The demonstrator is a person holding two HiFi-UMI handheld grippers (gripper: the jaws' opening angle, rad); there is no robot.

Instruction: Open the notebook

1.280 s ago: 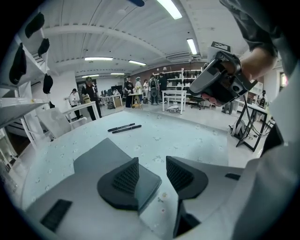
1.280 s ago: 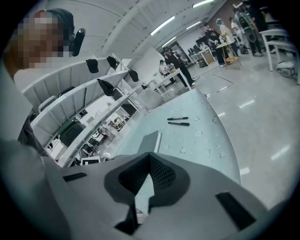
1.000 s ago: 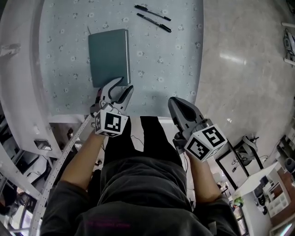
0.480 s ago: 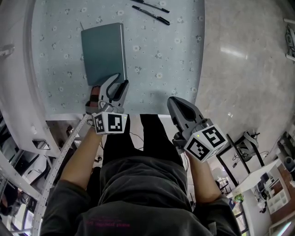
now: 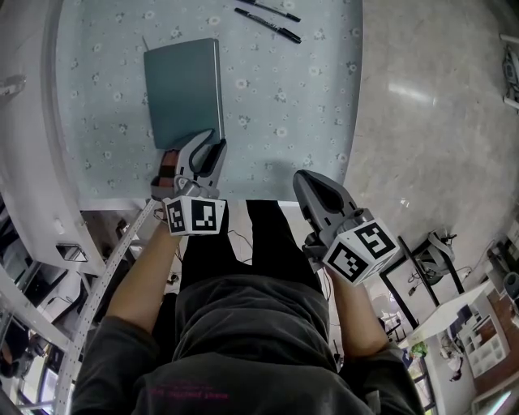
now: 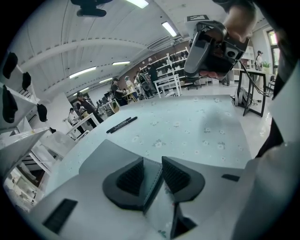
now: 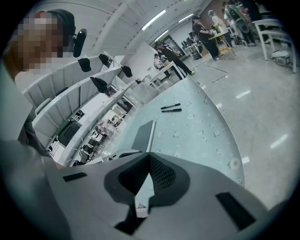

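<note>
The closed dark teal notebook (image 5: 182, 89) lies flat on the flowered table (image 5: 284, 105). My left gripper (image 5: 209, 146) is at its near right corner. In the left gripper view that corner of the notebook (image 6: 108, 154) sits between the jaws of the left gripper (image 6: 153, 176), which have just been closing; a narrow gap still shows beside the pads. My right gripper (image 5: 310, 185) hangs shut and empty over the table's near edge, apart from the notebook (image 7: 144, 135); its pads meet in the right gripper view (image 7: 149, 176).
Two black pens (image 5: 268, 20) lie at the far side of the table, beyond the notebook. A white curved partition (image 5: 32, 121) borders the table on the left. Polished floor (image 5: 430, 97) lies to the right. The person's legs stand at the near edge.
The left gripper's jaws have narrowed around the notebook's near corner and the gripper has rolled a little. The right gripper has stayed where it was.
</note>
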